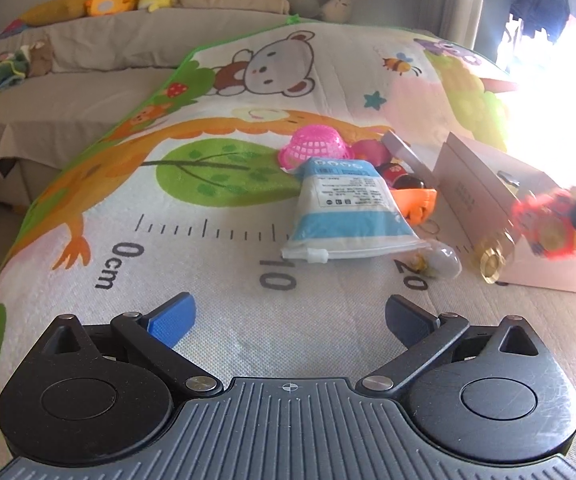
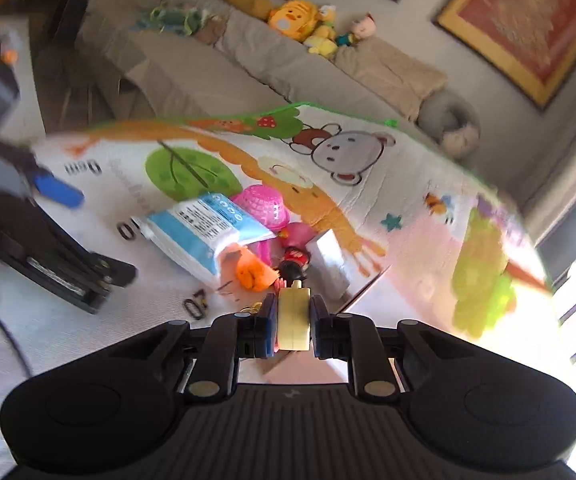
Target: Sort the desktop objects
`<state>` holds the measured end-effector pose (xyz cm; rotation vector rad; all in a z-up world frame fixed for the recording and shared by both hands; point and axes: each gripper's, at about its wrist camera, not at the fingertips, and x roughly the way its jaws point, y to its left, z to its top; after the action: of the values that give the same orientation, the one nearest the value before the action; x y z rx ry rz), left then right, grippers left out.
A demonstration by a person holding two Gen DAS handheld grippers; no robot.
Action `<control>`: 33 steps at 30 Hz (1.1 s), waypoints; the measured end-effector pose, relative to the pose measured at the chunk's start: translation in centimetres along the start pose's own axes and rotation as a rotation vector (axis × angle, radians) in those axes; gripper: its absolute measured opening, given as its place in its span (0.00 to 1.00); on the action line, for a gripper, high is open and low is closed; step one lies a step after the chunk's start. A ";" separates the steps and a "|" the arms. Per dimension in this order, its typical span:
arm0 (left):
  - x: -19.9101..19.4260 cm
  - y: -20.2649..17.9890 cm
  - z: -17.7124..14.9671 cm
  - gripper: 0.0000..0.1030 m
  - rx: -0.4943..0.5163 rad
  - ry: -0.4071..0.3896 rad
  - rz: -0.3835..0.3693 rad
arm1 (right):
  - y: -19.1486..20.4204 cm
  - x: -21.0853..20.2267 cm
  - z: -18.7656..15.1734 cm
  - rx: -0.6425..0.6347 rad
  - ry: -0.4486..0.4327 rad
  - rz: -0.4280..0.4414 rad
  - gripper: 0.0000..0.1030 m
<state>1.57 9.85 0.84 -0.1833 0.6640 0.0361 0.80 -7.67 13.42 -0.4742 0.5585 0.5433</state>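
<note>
Clutter is lying in a heap on the cartoon-printed play mat point(image 1: 224, 208) that is covering the table: a pink plastic mesh basket point(image 1: 315, 149) tipped on its side, a blue-and-white plastic pouch with printed text point(image 1: 346, 212) leaning against it, an orange plastic toy piece point(image 1: 418, 200) just beside the pouch, and a small red-and-black doll figure point(image 2: 294, 261) touching the orange piece. A clear rounded capsule point(image 1: 442, 262) is resting on the mat near the pouch's lower corner, and a gold round metal piece point(image 1: 493, 261) is sitting against the open pale cardboard box point(image 1: 484, 196) at the mat's right side.

The left gripper point(image 1: 290, 318) is hovering low over the mat's printed ruler with its blue-padded fingers spread wide, gripping nothing.

The right gripper point(image 2: 293, 328) is closing its fingers tightly around a cream-coloured round toy with a small neck point(image 2: 294, 320), holding it above the box edge, just near the doll figure. In the left wrist view the same toy is showing a blurred red rim point(image 1: 546, 226) over the box.
</note>
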 end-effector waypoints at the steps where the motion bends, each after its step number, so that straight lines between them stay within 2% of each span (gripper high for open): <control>1: 0.0 -0.1 0.0 1.00 0.005 0.000 0.005 | -1.6 -1.2 -0.8 0.118 0.011 0.066 0.16; 3: 0.0 -0.6 0.1 1.00 0.025 0.004 0.020 | -4.3 -2.2 -3.1 0.287 0.031 0.135 0.16; 4: 0.0 -0.9 0.1 1.00 0.042 0.006 0.029 | -5.2 -2.4 -4.4 0.341 0.041 0.125 0.16; 5: 0.1 -1.1 0.1 1.00 0.059 0.007 0.036 | -6.0 -2.5 -6.1 0.388 0.052 0.073 0.16; 9: -0.2 -2.5 0.1 1.00 0.127 0.007 0.043 | -8.5 -2.5 -11.1 0.499 0.086 -0.126 0.41; 12: -0.5 -4.2 0.4 1.00 0.169 -0.003 -0.014 | -9.5 -2.9 -13.7 0.520 0.072 -0.221 0.61; 13: -0.6 -5.0 0.5 1.00 0.194 -0.007 -0.039 | -9.5 -3.0 -14.3 0.524 0.065 -0.225 0.69; 16: -0.2 -7.7 1.0 1.00 0.264 -0.027 -0.092 | -9.3 -3.4 -15.7 0.557 0.041 -0.169 0.83; 18: 0.7 -9.4 1.3 0.99 0.298 -0.035 -0.092 | -8.7 -3.5 -16.4 0.566 0.030 -0.133 0.86; 19: 1.2 -10.1 1.5 0.97 0.315 -0.038 -0.087 | -8.4 -3.5 -16.6 0.569 0.026 -0.123 0.88; 21: 2.5 -11.2 1.8 0.76 0.341 -0.020 -0.077 | -7.8 -3.5 -17.1 0.588 0.023 -0.107 0.93; 24: 4.1 -12.2 2.2 0.77 0.355 -0.003 -0.052 | -7.0 -3.5 -17.9 0.613 0.031 -0.080 0.98; 28: 4.9 -12.9 2.4 0.71 0.381 0.005 -0.036 | -6.3 -3.3 -18.4 0.609 0.038 -0.066 1.00; 31: 5.0 -13.1 2.2 0.59 0.397 0.011 -0.018 | -6.2 -3.3 -18.4 0.600 0.037 -0.071 1.00; 33: 4.7 -13.0 1.8 0.42 0.409 0.018 -0.012 | -6.0 -3.3 -18.5 0.599 0.035 -0.075 1.00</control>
<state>7.59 -2.77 1.42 0.2068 0.6741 -0.1125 -4.75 -23.63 3.18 0.0648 0.6999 0.2739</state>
